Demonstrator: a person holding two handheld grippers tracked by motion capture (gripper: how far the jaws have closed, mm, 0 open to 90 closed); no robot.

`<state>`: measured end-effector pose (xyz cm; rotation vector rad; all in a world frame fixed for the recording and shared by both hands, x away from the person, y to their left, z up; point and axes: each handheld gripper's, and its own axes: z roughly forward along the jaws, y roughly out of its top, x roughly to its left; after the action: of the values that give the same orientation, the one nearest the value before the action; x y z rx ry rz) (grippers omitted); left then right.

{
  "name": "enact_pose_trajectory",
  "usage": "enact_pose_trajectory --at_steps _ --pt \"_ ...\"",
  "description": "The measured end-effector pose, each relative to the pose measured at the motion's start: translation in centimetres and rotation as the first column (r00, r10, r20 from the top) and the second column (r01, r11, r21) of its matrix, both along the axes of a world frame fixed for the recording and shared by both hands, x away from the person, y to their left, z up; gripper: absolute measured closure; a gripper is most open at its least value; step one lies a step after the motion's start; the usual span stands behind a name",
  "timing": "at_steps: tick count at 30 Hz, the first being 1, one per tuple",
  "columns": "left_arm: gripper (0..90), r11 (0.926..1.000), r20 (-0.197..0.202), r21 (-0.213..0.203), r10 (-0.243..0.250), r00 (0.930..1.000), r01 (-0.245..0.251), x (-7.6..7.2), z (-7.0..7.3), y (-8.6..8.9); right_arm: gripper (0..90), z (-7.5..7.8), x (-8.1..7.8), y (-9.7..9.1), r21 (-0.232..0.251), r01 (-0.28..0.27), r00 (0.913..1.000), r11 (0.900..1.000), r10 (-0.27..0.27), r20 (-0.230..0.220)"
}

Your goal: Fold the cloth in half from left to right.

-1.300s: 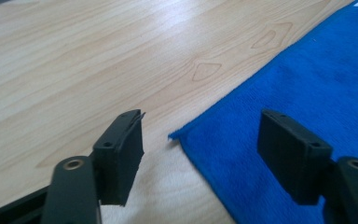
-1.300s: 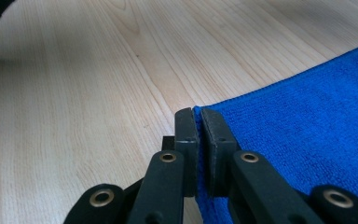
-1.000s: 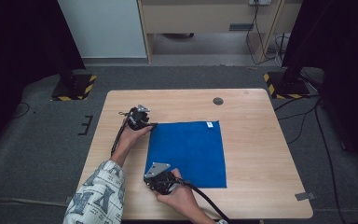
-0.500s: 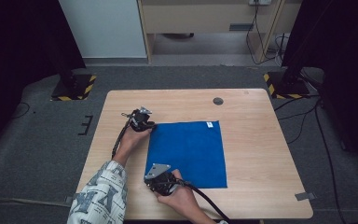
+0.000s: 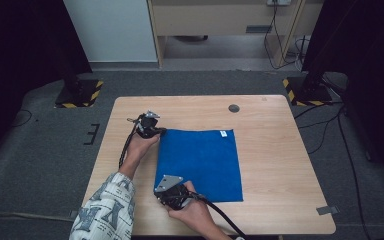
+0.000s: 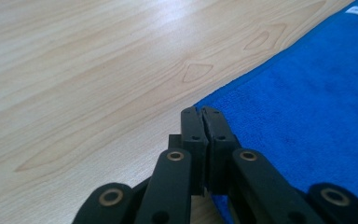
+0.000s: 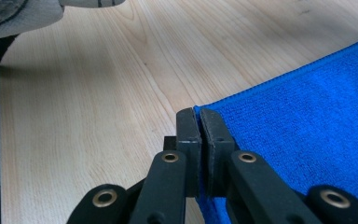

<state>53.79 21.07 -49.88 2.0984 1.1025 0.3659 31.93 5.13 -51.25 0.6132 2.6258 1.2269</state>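
Left gripper [image 5: 160, 132] jaws just closed, now pinching cloth [image 5: 202, 162] far corner, earlier spread, right gripper [image 5: 163, 188] still pinching near corner, cloth flat as before

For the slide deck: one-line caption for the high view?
Left gripper and right gripper each shut on a left-side corner of the blue cloth, flat on the wooden table.

Lab: hazard-taped stands [image 5: 76, 94], cables [image 5: 330, 127].

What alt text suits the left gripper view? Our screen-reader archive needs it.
The left gripper's black jaws are shut on a corner of a blue cloth lying flat on a light wooden table.
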Motion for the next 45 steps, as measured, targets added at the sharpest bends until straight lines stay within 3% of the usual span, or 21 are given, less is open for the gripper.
enact_pose_trajectory --at_steps 19,31,45 --pt "88.5 0.9999 0.013 0.012 0.012 0.9998 -0.012 -1.2 2.9 2.7 87.6 2.3 -0.9 2.5 0.035 -0.030 0.9987 0.9989 0.028 0.042" --pt "88.5 0.9999 0.012 0.004 0.017 0.9998 -0.017 -1.7 3.4 4.4 87.7 2.9 -1.2 3.9 0.055 -0.046 0.9978 0.9974 0.043 0.051" --pt "88.4 0.9992 0.004 0.025 0.031 0.9995 -0.032 -2.7 4.1 6.8 87.7 3.2 -1.4 5.8 0.074 -0.075 0.9958 0.9944 0.070 0.058"
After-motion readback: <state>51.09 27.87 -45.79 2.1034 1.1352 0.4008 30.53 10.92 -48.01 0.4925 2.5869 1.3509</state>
